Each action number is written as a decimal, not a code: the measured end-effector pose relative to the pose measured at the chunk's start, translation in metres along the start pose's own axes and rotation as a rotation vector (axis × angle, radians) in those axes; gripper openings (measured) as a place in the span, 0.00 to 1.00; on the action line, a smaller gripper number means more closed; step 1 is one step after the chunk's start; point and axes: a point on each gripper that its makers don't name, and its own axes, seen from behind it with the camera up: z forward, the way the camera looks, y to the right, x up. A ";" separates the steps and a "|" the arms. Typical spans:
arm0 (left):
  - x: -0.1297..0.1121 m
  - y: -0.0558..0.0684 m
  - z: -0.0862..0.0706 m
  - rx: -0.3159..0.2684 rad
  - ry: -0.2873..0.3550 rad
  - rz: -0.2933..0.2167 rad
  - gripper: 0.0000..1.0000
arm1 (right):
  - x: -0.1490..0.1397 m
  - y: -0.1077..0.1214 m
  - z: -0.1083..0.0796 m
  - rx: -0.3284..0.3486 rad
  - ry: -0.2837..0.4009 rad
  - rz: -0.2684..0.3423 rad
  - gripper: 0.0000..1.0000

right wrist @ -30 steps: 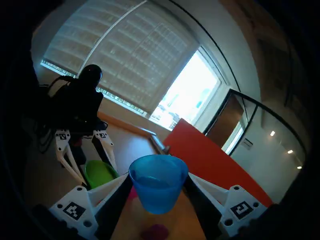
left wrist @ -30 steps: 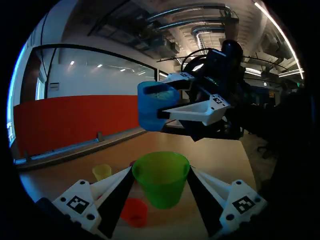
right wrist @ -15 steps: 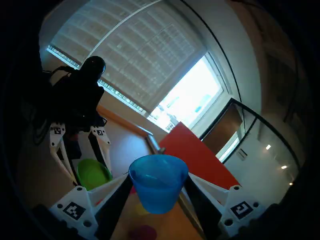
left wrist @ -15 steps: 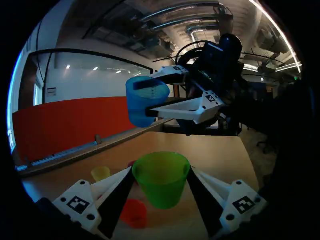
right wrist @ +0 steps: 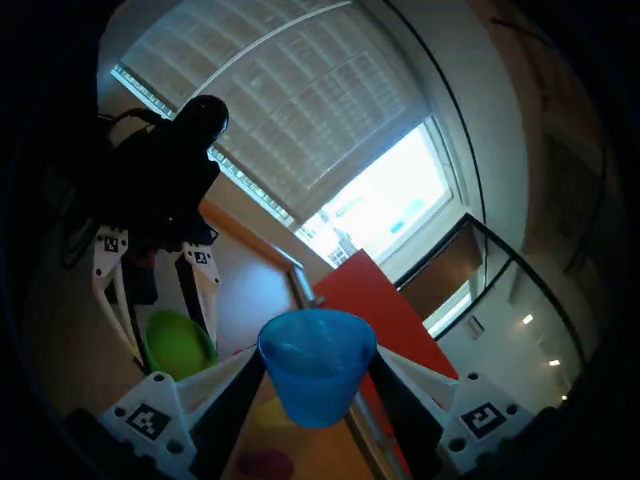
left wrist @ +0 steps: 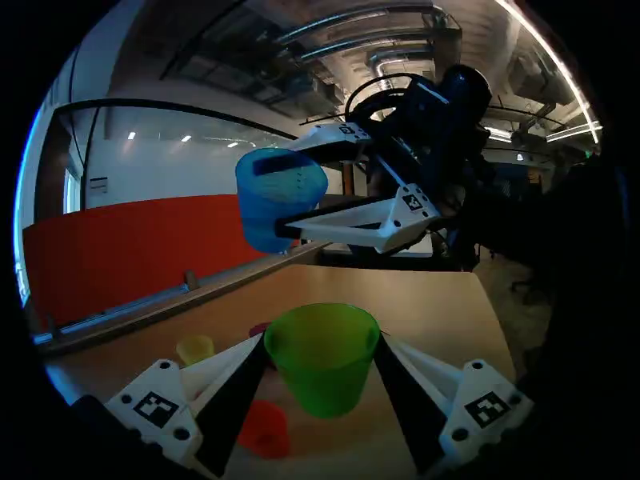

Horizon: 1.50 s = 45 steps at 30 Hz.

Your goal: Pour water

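In the left gripper view, the left gripper (left wrist: pixel 320 356) closes both fingers against the sides of the green cup (left wrist: pixel 322 370), which stands upright between them above the wooden table (left wrist: pixel 432 296). Farther off and higher, the right gripper (left wrist: pixel 286 192) clamps the blue cup (left wrist: pixel 268 210), tipped with its mouth leaning toward the camera, up and left of the green cup and not touching it. This view also takes in a yellow cup (left wrist: pixel 194 349) and a red cup (left wrist: pixel 264 428) on the table, and an orange wall panel (left wrist: pixel 136 248).

The right gripper view looks along its own fingers, pressed on the blue cup, where a slanted water line shows inside. The green cup sits down to the left in the other gripper's grip, under a bright window (right wrist: pixel 376 208) with blinds.

Against half a second ago, the blue cup has gone farther left and a little higher in the left gripper view. In the right gripper view the green cup has slid slightly left, and the room leans more.
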 end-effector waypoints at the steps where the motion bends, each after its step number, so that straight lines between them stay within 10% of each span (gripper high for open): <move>1: 0.001 0.000 0.000 -0.001 0.002 -0.004 0.89 | 0.001 0.000 0.000 0.000 0.000 -0.007 0.90; 45: 0.006 0.003 0.014 -0.039 0.031 -0.061 0.89 | 0.008 0.013 0.003 -0.023 -0.021 -0.247 0.90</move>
